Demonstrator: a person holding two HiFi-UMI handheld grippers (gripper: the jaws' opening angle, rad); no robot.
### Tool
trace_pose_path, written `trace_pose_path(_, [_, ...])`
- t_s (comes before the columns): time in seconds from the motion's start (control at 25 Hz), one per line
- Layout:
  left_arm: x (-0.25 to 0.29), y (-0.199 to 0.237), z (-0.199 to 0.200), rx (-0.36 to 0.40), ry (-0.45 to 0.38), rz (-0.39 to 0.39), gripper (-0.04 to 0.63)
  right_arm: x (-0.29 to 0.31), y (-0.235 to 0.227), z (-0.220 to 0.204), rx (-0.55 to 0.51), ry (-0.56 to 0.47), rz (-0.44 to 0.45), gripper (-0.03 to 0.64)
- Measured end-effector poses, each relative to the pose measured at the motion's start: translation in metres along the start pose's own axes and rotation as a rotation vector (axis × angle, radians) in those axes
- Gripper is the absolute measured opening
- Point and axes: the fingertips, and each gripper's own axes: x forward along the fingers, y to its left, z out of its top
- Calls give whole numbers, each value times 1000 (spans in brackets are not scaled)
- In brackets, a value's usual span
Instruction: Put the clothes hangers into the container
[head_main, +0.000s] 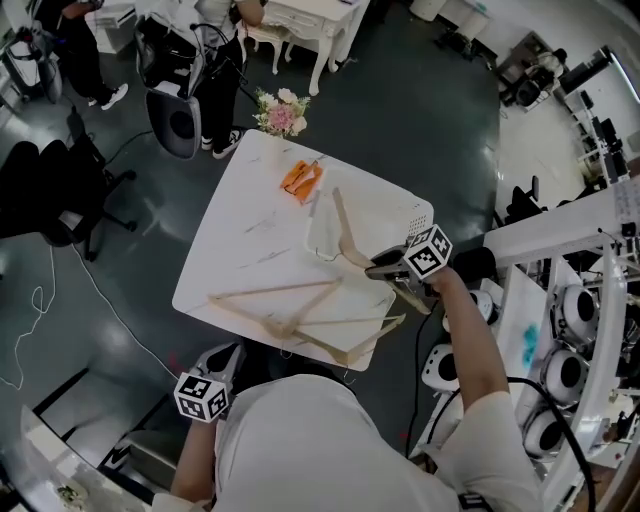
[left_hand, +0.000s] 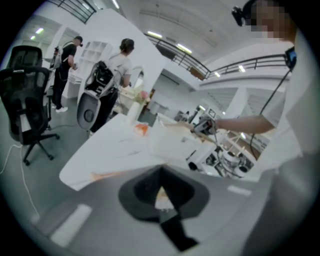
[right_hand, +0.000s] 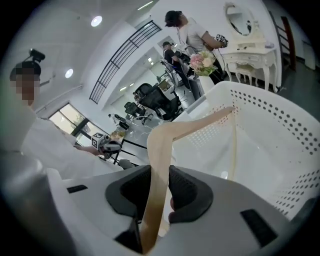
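My right gripper (head_main: 385, 268) is shut on the end of a pale wooden hanger (head_main: 347, 232). The hanger slants down into the white perforated container (head_main: 418, 222) at the table's right edge. In the right gripper view the hanger (right_hand: 165, 145) runs up between the dark pads (right_hand: 187, 192) and bends over the container (right_hand: 280, 140). Two more wooden hangers (head_main: 280, 295) (head_main: 345, 338) lie crossed on the white table (head_main: 240, 230) near its front edge. My left gripper (head_main: 215, 385) hangs below that front edge, shut and holding nothing (left_hand: 161, 192).
An orange object (head_main: 301, 179) lies on the table's far side, with a bunch of flowers (head_main: 281, 113) at the far corner. Office chairs (head_main: 60, 190), standing people (head_main: 215, 70) and white furniture (head_main: 310, 25) are beyond. White equipment (head_main: 560, 330) crowds the right.
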Motion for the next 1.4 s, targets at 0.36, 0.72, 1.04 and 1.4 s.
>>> trace_pose_path(0.36, [-2,15,4,-29,28,18,3,23,-39,17,130,85,84,103])
trace_pose_path(0.72, [-7,27,0,-56,55,46,3,47,-58,12,158,142,111,103])
trace_pose_path(1.04, [-5,27,2,-52,53,34,3,38,-63,15,122,129,59,178])
trace_pose_path(1.4, [7,24,14,-7,31,-6,3,-10,-66,33,50,-20,-170,184])
